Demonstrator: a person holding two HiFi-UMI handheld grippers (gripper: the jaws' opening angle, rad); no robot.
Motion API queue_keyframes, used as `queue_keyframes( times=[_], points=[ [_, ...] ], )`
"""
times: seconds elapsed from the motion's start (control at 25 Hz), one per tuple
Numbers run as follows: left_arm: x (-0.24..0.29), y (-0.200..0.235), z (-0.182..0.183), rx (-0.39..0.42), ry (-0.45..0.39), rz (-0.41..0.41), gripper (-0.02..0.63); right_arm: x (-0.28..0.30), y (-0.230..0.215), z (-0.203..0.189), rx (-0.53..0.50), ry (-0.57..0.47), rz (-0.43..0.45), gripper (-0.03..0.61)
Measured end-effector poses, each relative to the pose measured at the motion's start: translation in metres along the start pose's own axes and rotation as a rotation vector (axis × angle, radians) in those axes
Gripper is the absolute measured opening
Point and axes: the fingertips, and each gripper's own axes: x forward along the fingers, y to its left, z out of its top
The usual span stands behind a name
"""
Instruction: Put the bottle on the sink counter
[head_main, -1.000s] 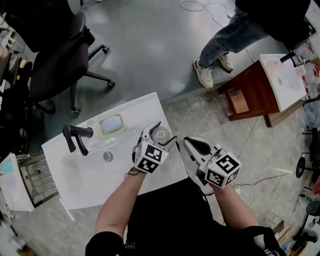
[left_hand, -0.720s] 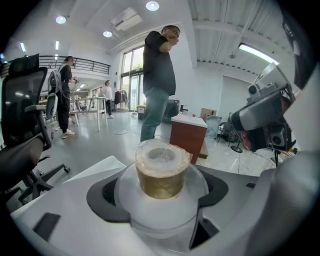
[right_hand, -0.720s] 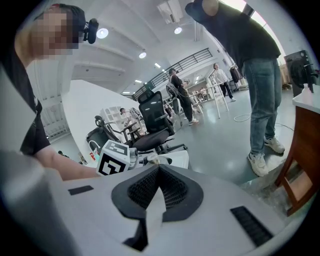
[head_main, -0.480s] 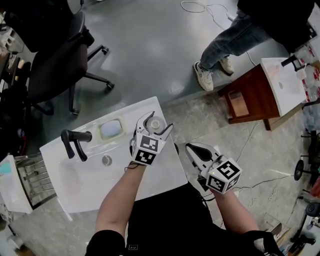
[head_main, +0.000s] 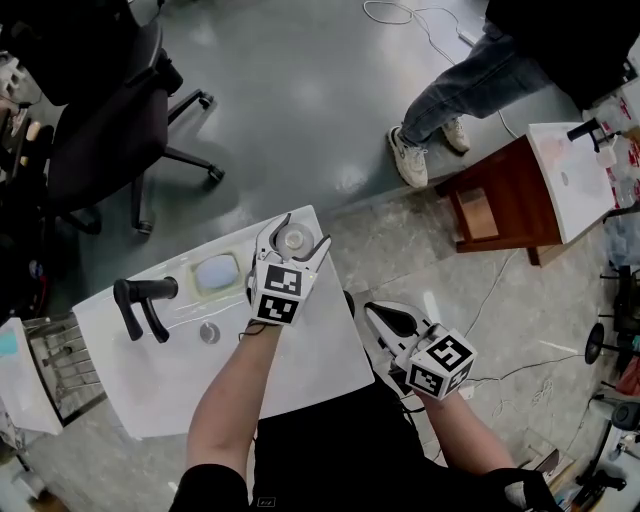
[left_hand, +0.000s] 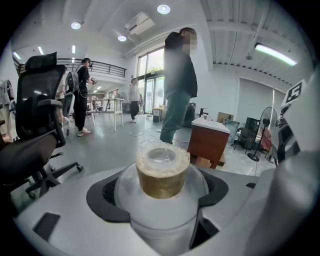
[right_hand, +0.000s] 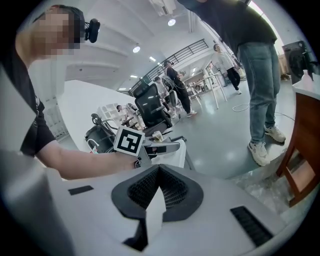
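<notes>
A clear bottle (head_main: 294, 239) with a tan cap (left_hand: 162, 172) stands upright between the jaws of my left gripper (head_main: 299, 231), which is shut on it. Gripper and bottle are over the far right corner of the white sink counter (head_main: 320, 350); whether the bottle's base touches the counter is hidden. In the left gripper view the black pads (left_hand: 106, 197) press the bottle's shoulder (left_hand: 162, 212) from both sides. My right gripper (head_main: 379, 314) hangs off the counter's right edge, shut and holding nothing (right_hand: 159, 186). From the right gripper view, the left gripper's marker cube (right_hand: 129, 141) shows ahead.
On the counter are a black faucet (head_main: 140, 300), a drain (head_main: 209, 333) and a pale soap dish (head_main: 218, 272). A wire rack (head_main: 55, 360) stands at the left. A black office chair (head_main: 100, 130), a person's legs (head_main: 440, 90) and a brown cabinet (head_main: 505, 190) stand beyond.
My left gripper has carried the bottle away from me to the counter's far right corner. My right gripper has drifted slightly back toward me and stays shut.
</notes>
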Motion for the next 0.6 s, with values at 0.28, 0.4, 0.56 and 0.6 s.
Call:
queue_keyframes(
  times=[0.28, 0.4, 0.56, 0.6],
  points=[
    [0.001, -0.003, -0.002, 0.037, 0.004, -0.014, 0.356, 0.006, -0.006, 0.008, -0.002, -0.001, -0.010, 0.014],
    [-0.007, -0.002, 0.004, 0.025, -0.004, -0.011, 0.357, 0.005, 0.002, 0.015, -0.021, -0.003, -0.007, 0.014],
    [-0.030, -0.001, 0.020, 0.019, -0.045, 0.001, 0.357, 0.000, 0.017, 0.031, -0.060, -0.019, -0.008, 0.014],
    [-0.039, -0.001, 0.023, 0.016, -0.054, 0.004, 0.356, -0.003, 0.023, 0.036, -0.069, -0.025, -0.008, 0.014]
  ],
)
